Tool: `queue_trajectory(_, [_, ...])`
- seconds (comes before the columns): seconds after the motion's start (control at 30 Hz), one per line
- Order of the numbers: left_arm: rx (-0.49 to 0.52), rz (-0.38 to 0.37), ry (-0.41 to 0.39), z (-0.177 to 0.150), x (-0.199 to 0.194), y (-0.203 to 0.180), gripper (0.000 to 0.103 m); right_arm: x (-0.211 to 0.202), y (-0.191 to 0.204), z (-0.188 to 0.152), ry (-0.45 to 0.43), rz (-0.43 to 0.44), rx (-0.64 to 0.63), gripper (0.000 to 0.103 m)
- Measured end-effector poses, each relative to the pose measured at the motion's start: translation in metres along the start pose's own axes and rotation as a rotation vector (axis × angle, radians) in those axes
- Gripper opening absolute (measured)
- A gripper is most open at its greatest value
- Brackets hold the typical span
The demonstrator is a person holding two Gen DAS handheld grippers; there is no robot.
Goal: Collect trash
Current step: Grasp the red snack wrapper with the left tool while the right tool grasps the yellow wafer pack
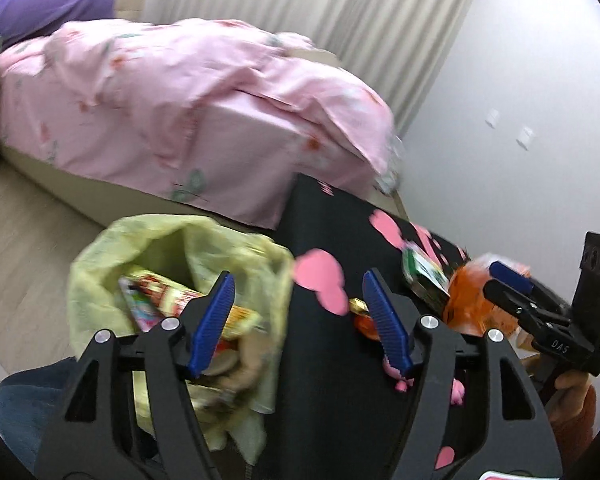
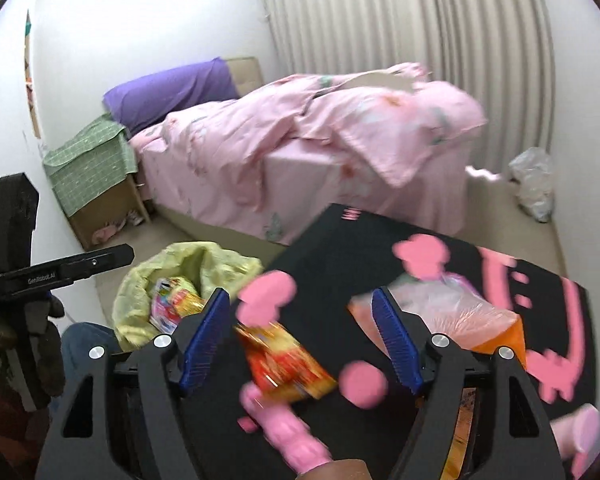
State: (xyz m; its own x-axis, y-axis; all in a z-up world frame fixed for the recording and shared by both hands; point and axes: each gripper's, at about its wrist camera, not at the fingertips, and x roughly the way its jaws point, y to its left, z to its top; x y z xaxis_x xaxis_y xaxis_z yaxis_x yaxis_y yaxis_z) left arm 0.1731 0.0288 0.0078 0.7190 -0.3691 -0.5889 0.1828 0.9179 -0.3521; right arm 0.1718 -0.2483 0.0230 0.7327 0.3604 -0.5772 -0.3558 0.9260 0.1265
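A pale yellow trash bag (image 1: 172, 264) stands open beside a black table with pink shapes (image 1: 340, 240); it holds several wrappers. It also shows in the right wrist view (image 2: 188, 276). My left gripper (image 1: 300, 320) is open and empty, straddling the bag's rim and the table edge. My right gripper (image 2: 300, 340) is open above a red and yellow snack wrapper (image 2: 288, 364) on the table (image 2: 360, 248). An orange and clear plastic bag (image 2: 460, 312) lies right of it. In the left wrist view the right gripper (image 1: 512, 288) sits at the orange bag (image 1: 472, 300), near a green packet (image 1: 424, 276).
A bed with a pink duvet (image 2: 300, 148) and purple pillow (image 2: 168, 92) fills the back. A nightstand with green cloth (image 2: 92, 168) stands left of it. A clear plastic bag (image 2: 534, 184) lies on the floor by the curtain. Pink toy-like objects (image 2: 292, 428) lie on the table's near edge.
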Motion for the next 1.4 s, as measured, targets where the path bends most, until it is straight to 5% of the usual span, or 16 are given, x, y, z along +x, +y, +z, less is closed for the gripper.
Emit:
queue_trajectory(0.4, [0.137, -0.084, 0.061, -0.022, 0.018, -0.074, 0.063, -0.093, -0.078, -0.078, 0.001, -0.179, 0.125, 0.07])
queue_trajectory(0.6, [0.179, -0.103, 0.098, -0.033, 0.026, -0.089, 0.063, -0.112, -0.08, -0.103, 0.024, -0.114, 0.129, 0.07])
queue_trajectory(0.7, [0.18, -0.101, 0.114, -0.038, 0.032, -0.089, 0.063, -0.124, -0.074, -0.11, 0.008, -0.159, 0.096, 0.07])
queue_trajectory(0.87, [0.151, -0.102, 0.146, -0.045, 0.043, -0.084, 0.063, -0.121, -0.095, -0.119, 0.034, -0.257, 0.177, 0.07])
queue_trajectory(1.1, [0.142, -0.095, 0.17, -0.051, 0.05, -0.077, 0.063, -0.085, -0.098, -0.132, 0.114, -0.18, 0.226, 0.07])
queue_trajectory(1.4, [0.051, -0.131, 0.278, -0.038, 0.09, -0.073, 0.063, -0.063, -0.083, -0.148, 0.164, -0.204, 0.215, 0.07])
